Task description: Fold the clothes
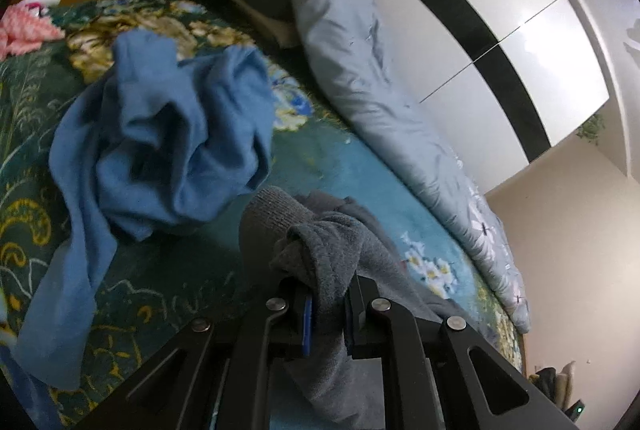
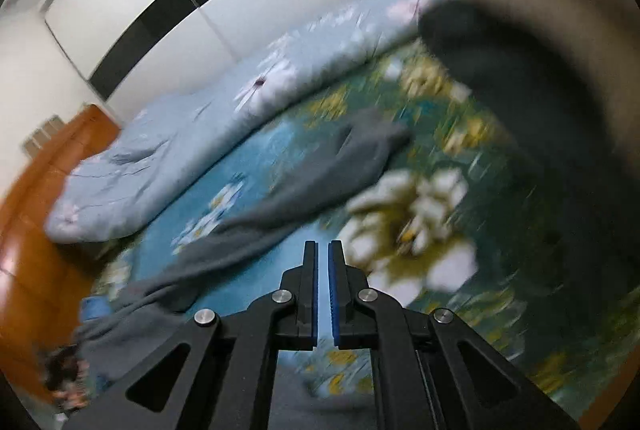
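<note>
A grey knitted garment (image 1: 320, 250) is bunched between the pads of my left gripper (image 1: 328, 314), which is shut on it; the cloth trails down under the gripper. A crumpled blue garment (image 1: 160, 142) lies on the floral bedspread (image 1: 132, 294) to the upper left of it. In the blurred right wrist view the same grey garment (image 2: 304, 182) stretches across the bedspread (image 2: 404, 230) from lower left to upper right. My right gripper (image 2: 323, 258) hovers above the bed, shut with nothing between its fingers.
A rolled light-blue flowered duvet (image 1: 360, 70) (image 2: 192, 150) lies along the bed's far side by white-and-black wardrobe doors (image 1: 500, 42). A pink cloth (image 1: 24, 30) sits at the far left. A dark blurred shape (image 2: 540, 118) fills the right wrist view's right side.
</note>
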Demonstrator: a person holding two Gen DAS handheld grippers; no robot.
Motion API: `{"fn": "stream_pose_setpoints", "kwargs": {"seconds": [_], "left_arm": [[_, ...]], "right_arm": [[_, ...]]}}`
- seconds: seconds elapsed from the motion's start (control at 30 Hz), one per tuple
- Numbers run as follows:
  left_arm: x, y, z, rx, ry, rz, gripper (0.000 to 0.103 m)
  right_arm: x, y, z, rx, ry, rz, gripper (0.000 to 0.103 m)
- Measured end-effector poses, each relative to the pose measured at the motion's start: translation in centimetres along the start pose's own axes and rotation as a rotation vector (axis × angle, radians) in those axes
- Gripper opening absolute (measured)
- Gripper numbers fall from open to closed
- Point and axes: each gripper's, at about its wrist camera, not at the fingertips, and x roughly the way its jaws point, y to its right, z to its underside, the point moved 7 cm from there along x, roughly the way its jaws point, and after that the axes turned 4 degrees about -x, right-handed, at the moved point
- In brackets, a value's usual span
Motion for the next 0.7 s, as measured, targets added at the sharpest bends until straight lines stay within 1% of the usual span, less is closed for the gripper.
{"fn": "stream_pose_setpoints", "kwargs": {"seconds": [0.1,0.17,0.2,0.23,0.27,0.3,0.33,0.43,0.47,0.53,0.6,0.7], "left_arm": [[0.7,-0.3,0.3,0.001,-0.009,-0.012,0.012],[1.3,-0.4,0.5,0.002,-0.013,-0.017,0.012],[1.5,-0.4,0.6,-0.001,-0.015,-0.016,0.012],[1.6,-0.4,0.7,-0.004,-0.017,-0.016,0.012],[1.8,-0.4,0.8,-0.005,-0.019,-0.016,0.012],[1.9,-0.4,1.0,-0.005,-0.021,-0.016,0.012],[2.0,-0.4,1.0,-0.005,-0.023,-0.017,0.012],[2.1,-0.4,1.3,-0.009,-0.026,-0.016,0.012],[2.1,-0.4,1.3,-0.010,-0.027,-0.016,0.012],[2.0,-0.3,1.5,-0.008,-0.027,-0.016,0.012],[1.8,-0.2,1.6,-0.003,-0.027,-0.017,0.012],[1.7,-0.3,1.6,-0.003,-0.032,-0.020,0.012]], "right_arm": [[-0.5,1.0,2.8,-0.022,-0.041,0.020,0.005],[-1.2,2.0,4.9,-0.013,-0.065,0.026,0.010],[-1.8,2.8,6.0,-0.001,-0.072,0.041,0.021],[-2.5,3.8,7.1,0.012,-0.079,0.058,0.038],[-3.2,5.2,8.5,0.033,-0.088,0.091,0.044],[-3.8,6.2,9.5,0.053,-0.093,0.110,0.048],[-4.3,7.5,11.0,0.093,-0.106,0.124,0.048],[-4.4,9.1,14.7,0.193,-0.168,0.072,0.048],[-4.4,9.2,15.3,0.208,-0.171,0.055,0.048],[-4.5,9.0,16.0,0.223,-0.159,0.034,0.050],[-4.5,8.7,16.0,0.238,-0.145,0.020,0.052],[-3.9,7.3,16.5,0.252,-0.166,-0.070,0.052]]}}
